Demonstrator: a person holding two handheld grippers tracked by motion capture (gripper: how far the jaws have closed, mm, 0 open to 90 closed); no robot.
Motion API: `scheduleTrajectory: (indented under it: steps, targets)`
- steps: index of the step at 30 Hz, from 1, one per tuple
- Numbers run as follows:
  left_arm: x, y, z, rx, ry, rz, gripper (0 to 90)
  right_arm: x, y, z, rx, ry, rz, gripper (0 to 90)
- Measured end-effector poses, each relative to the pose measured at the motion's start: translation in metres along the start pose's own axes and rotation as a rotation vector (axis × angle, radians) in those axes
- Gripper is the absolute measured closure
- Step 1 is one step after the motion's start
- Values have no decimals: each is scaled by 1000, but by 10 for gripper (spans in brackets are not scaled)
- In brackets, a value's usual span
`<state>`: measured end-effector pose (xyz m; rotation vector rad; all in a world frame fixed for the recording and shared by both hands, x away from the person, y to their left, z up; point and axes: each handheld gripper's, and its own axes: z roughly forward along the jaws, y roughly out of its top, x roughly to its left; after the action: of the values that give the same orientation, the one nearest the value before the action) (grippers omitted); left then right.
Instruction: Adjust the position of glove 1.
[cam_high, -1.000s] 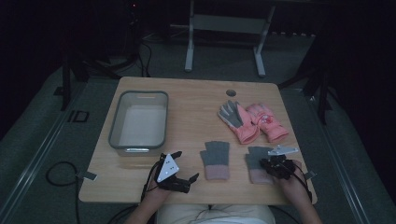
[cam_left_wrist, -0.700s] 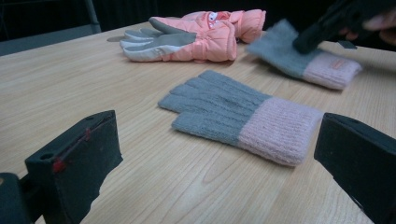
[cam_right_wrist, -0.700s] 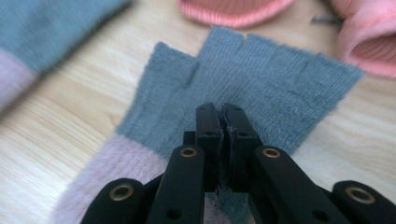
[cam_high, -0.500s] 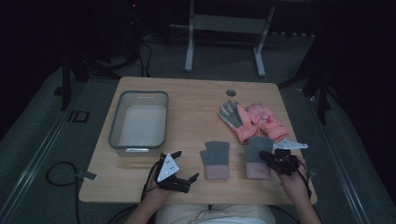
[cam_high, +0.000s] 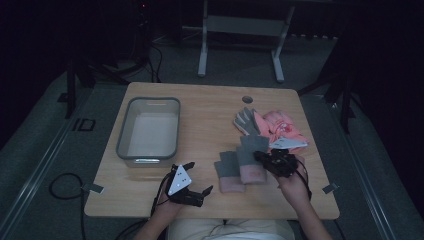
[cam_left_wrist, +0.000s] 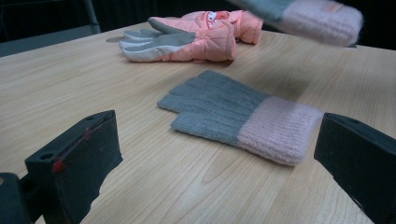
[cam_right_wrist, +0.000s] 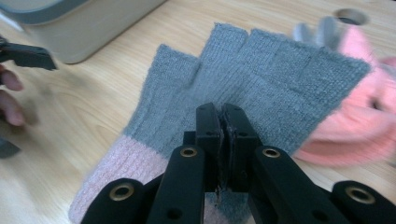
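Note:
A grey knit glove with a pink cuff (cam_high: 229, 170) (cam_left_wrist: 233, 112) lies flat on the wooden table (cam_high: 210, 110). Its twin (cam_high: 250, 159) (cam_right_wrist: 261, 70) hangs just right of it and overlaps its edge. My right gripper (cam_high: 263, 158) (cam_right_wrist: 222, 116) is shut on this second glove near the palm. It also appears blurred (cam_left_wrist: 303, 14) at the top of the left gripper view. My left gripper (cam_high: 199, 176) (cam_left_wrist: 219, 135) rests open near the front edge, facing the lying glove, with nothing between its jaws.
A pair of padded pink and grey gloves (cam_high: 270, 125) (cam_left_wrist: 187, 37) lies behind the knit ones at the right. An empty grey bin (cam_high: 149, 131) (cam_right_wrist: 70, 28) stands at the left. There is a round cable hole (cam_high: 246, 99) near the far edge.
My right gripper has carried the second knit glove up and to the left, from its own spot on the table to beside the first glove. The left gripper has stayed put.

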<state>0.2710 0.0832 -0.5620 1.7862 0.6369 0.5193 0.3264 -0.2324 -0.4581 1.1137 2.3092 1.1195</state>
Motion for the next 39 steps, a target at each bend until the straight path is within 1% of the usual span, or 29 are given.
scheduleTrajectory:
  steps: [1,2,4,9,12,15,20,24,26,30,33,35,36,37,38,39]
  targets:
    - [0,0,0,-1,-1,-2,0,4,2,4,3,9,-5,863]
    - [0,0,0,-1,-1,-2,0,13,3,15,14,32,-8,863]
    - [0,0,0,-2,-2,-2,0,18,3,23,26,44,-13,863]
    - [0,0,0,-2,-4,-5,0,25,-1,38,47,65,1,863]
    - [1,0,-1,-1,-5,-4,0,27,-5,44,57,73,9,862]
    - [1,0,-1,-2,-5,-5,0,27,-10,49,69,89,32,862]
    - [1,0,-1,-6,-3,-14,0,29,-15,58,88,89,39,862]
    - [0,0,0,0,-2,-3,0,31,-20,65,102,89,45,861]
    - [0,0,0,0,-2,-2,0,31,-23,70,109,81,51,861]
    - [1,0,0,2,-2,-6,0,30,-27,75,126,71,46,860]
    - [0,0,0,0,9,-3,0,29,-28,80,132,71,43,858]
    - [0,0,-1,-11,1,1,0,29,-29,82,132,68,35,855]
    - [0,0,-1,-14,3,-3,0,29,-29,82,132,67,35,853]
    - [-1,0,1,-6,22,-10,0,28,-30,83,132,66,34,851]
    - [-1,0,1,1,33,-15,0,28,-31,84,134,67,34,849]
    - [-1,0,1,0,33,-17,0,28,-32,85,134,67,36,849]
